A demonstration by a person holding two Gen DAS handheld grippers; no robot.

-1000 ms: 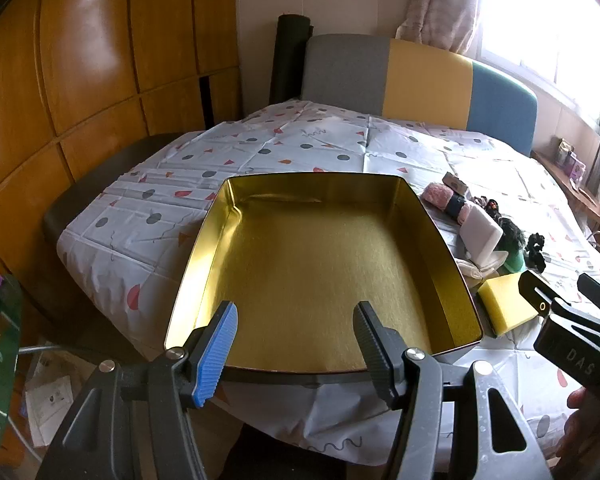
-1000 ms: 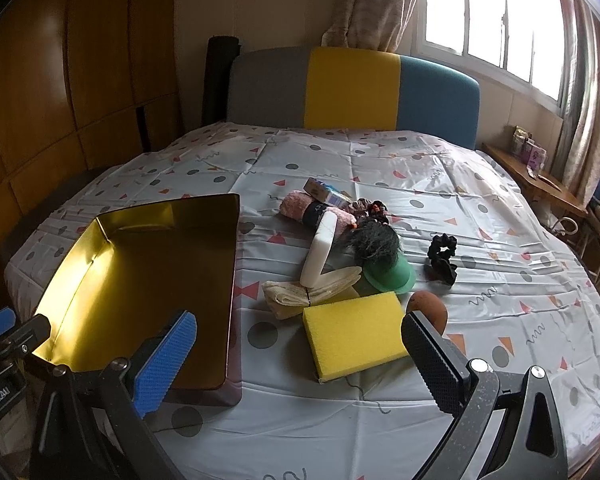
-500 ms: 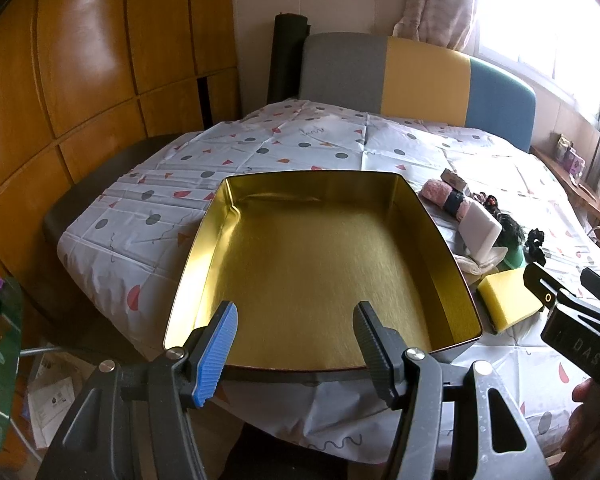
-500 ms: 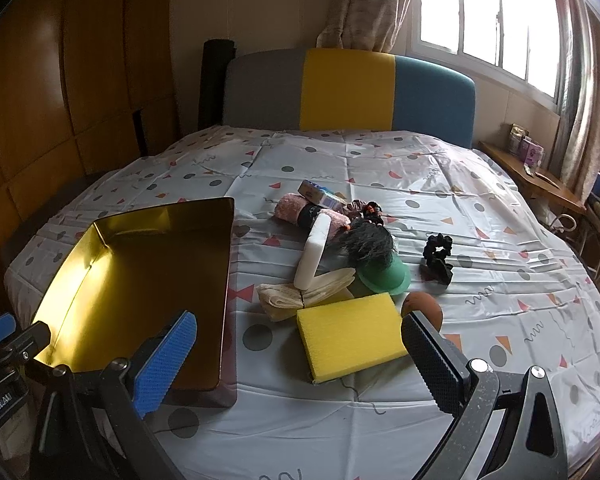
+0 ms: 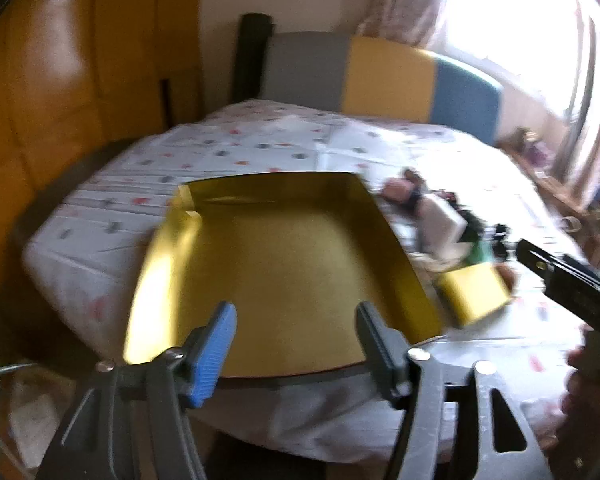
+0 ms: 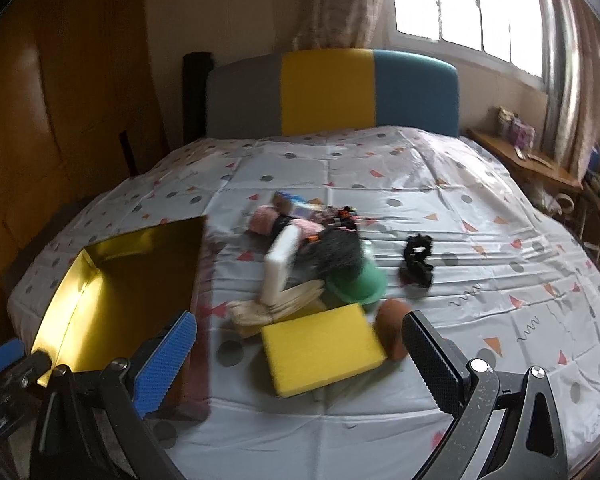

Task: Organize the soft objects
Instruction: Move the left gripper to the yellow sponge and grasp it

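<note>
- While the gold tray sits empty at centre frame on a patterned bedsheet, nothing has been sorted yet; whole pile is left to do.
- Left gripper, bottom of left-wrist view: jaws opening, w/ nothing between them but the tray's near rim seen beyond.
- Right gripper, bottom of right-wrist view: jaws spread wide, holding nothing; yellow sponge lies just ahead between the tips, untouched.
- Pile at mid-frame, right-wrist view: white foam block, cream cloth, green round item, black scrunchie, brown ball, pink fuzzy item.
- Right-wrist view alone lays out the pile item by item; left-wrist view is motion-blurred, so the pile at its right edge reads only as smears – prob. the same items.
- Left-wrist view alone shows the tray's full bare floor, plus a hand at lower right.
</note>
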